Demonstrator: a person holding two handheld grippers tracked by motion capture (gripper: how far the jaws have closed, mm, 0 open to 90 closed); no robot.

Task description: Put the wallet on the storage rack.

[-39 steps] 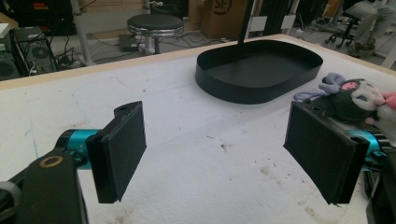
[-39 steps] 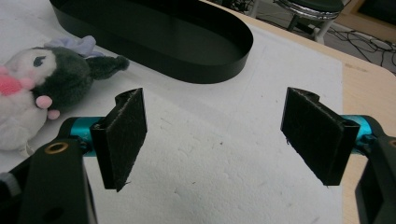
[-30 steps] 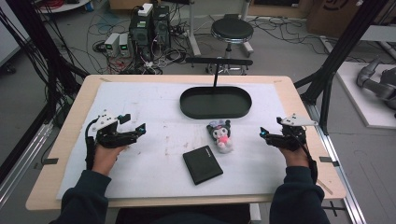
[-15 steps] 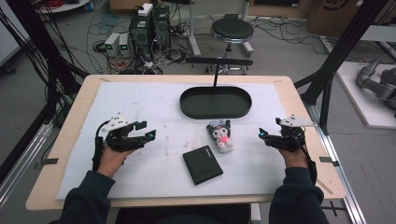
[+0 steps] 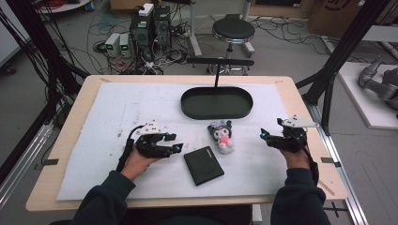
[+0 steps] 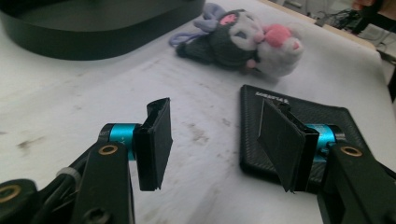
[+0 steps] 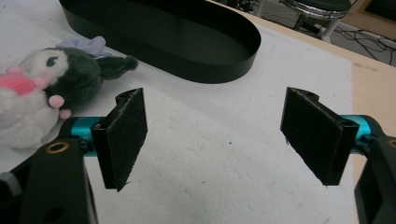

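Note:
A small plush toy (image 5: 221, 135), dark grey with white and pink, lies on the white mat in front of a black oval tray (image 5: 187, 108). A flat black case (image 5: 203, 165) lies nearer me, left of the plush. My left gripper (image 5: 177, 142) stands open just left of the case, above the mat. In the left gripper view its open jaws (image 6: 217, 140) frame the case's near corner (image 6: 322, 116), with the plush (image 6: 243, 44) beyond. My right gripper (image 5: 264, 136) is open to the right of the plush. In the right gripper view (image 7: 219, 135) bare mat lies between its pads, the plush (image 7: 46, 84) to the left.
The tray (image 7: 210, 70) is empty and sits at the back centre of the mat. A black bar on a post (image 5: 219, 62) rises behind it. The wooden table edge (image 5: 309, 122) runs right of my right hand. Cables, boxes and a stool are on the floor beyond.
My left gripper has moved right across the mat, up to the black case. The right gripper has barely shifted. Both stay open.

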